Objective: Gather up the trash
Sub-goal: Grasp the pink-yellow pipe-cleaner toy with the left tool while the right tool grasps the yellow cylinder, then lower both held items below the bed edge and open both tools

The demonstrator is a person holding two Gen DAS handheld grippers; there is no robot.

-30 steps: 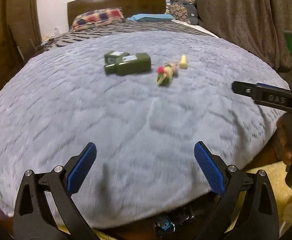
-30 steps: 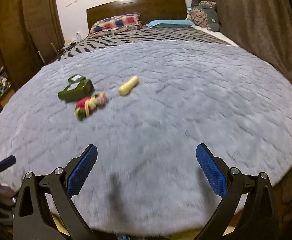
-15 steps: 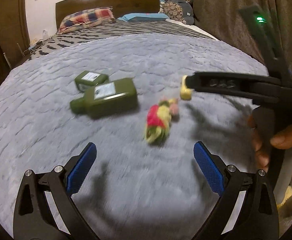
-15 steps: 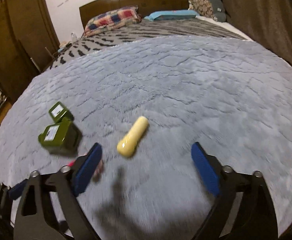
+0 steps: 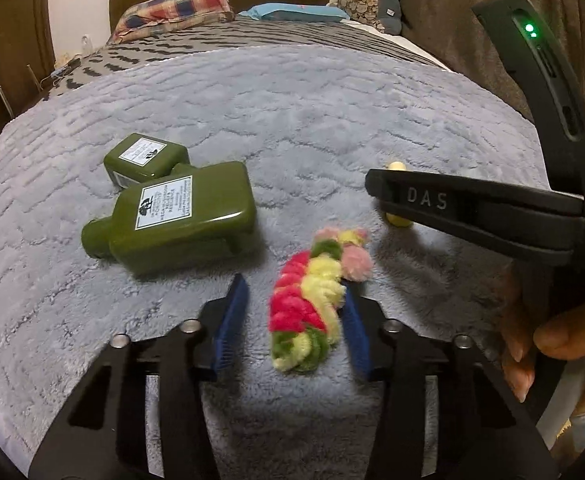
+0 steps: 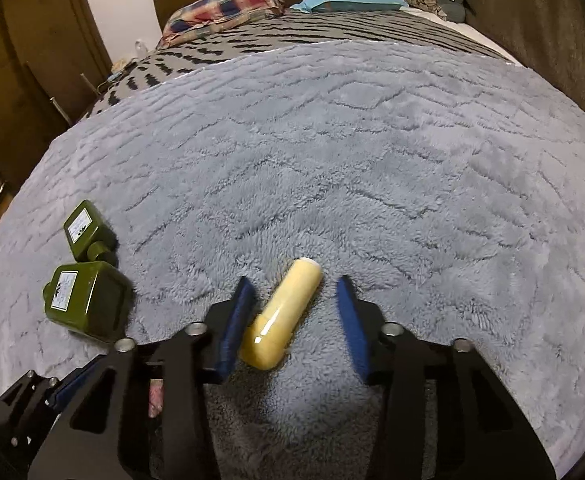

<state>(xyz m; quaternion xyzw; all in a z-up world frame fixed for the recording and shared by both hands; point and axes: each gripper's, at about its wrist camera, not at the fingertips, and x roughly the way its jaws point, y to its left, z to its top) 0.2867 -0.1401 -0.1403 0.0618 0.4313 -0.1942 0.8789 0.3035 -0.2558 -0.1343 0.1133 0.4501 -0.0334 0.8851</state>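
Observation:
A fluffy braid [image 5: 304,300] of pink, yellow and green yarn lies on the grey blanket [image 5: 332,112]. My left gripper [image 5: 295,284] straddles it with its jaws closing; the right pad touches the braid, the left pad stands a little apart. A yellow tube [image 6: 284,312] lies between the closing jaws of my right gripper [image 6: 295,281]. Its low end touches the left pad, and the right pad is apart from it. One of the right gripper's fingers [image 5: 452,204] crosses the left wrist view and hides most of the tube [image 5: 396,167].
Two dark green bottles [image 5: 180,216] [image 5: 144,158] lie touching, left of the braid; in the right wrist view they are at the left [image 6: 86,300]. A hand [image 5: 552,336] holds the right gripper. Pillows [image 5: 176,10] and headboard lie far back, curtain [image 5: 432,8] right.
Both grippers moved forward over the blanket and came down around the items. Their jaws went from wide open to narrow, the left around the braid, the right around the yellow tube.

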